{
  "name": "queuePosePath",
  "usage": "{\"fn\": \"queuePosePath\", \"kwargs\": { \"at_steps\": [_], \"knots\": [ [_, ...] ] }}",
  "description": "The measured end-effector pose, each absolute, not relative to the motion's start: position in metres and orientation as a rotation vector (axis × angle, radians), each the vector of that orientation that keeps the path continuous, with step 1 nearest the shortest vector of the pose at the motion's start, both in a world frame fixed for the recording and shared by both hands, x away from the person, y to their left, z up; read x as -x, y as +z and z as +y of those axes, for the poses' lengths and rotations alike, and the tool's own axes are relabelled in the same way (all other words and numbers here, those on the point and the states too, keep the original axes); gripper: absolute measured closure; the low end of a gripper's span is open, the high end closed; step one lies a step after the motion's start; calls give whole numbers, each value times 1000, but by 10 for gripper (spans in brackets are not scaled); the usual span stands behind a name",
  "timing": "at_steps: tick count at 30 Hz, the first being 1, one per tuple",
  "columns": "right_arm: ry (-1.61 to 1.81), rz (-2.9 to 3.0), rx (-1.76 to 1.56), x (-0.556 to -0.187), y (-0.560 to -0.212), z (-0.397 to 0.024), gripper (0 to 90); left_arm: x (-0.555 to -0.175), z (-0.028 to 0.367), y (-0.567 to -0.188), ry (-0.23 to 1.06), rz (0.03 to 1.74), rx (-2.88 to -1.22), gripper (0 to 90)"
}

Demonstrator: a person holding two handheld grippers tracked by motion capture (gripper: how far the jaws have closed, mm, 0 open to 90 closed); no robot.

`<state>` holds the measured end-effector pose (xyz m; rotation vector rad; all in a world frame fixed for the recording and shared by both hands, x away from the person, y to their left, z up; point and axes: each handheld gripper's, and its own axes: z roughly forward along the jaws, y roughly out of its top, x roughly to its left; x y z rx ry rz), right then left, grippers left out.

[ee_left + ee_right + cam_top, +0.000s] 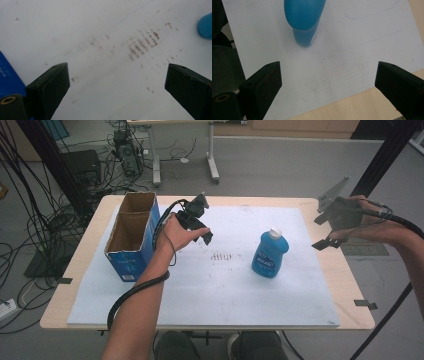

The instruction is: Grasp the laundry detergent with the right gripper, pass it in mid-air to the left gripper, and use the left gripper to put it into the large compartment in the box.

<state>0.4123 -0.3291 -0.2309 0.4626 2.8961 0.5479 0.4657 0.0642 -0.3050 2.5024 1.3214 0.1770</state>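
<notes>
A blue bottle (270,253) with a white cap stands upright on the white sheet (210,285), right of centre. An open blue cardboard box (132,234) stands at the sheet's left edge. My left gripper (200,227) hovers just right of the box, open, with nothing between its jaws; its own view looks down on the stained sheet (107,50), with the bottle's edge (205,25) at far right. My right gripper (327,240) is held above the table's right side, open and empty. Its view has the bottle (304,20) ahead, beyond its jaws.
The wooden table (350,285) extends past the sheet on all sides. Brown scuff marks (223,256) lie mid-sheet. Cables and equipment (125,155) crowd the floor behind and to the left. A desk frame (212,165) stands beyond the table.
</notes>
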Motion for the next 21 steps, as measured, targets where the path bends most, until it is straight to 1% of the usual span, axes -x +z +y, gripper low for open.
{"fn": "queuePosePath", "kwargs": {
  "at_steps": [10,21],
  "knots": [
    [568,2892,-461,-408,-234,-328,57,-460,68,-302,184,1324,-2494,63],
    [672,2868,-514,-394,-254,-337,42,-458,66,-301,190,1307,-2497,63]
  ]
}}
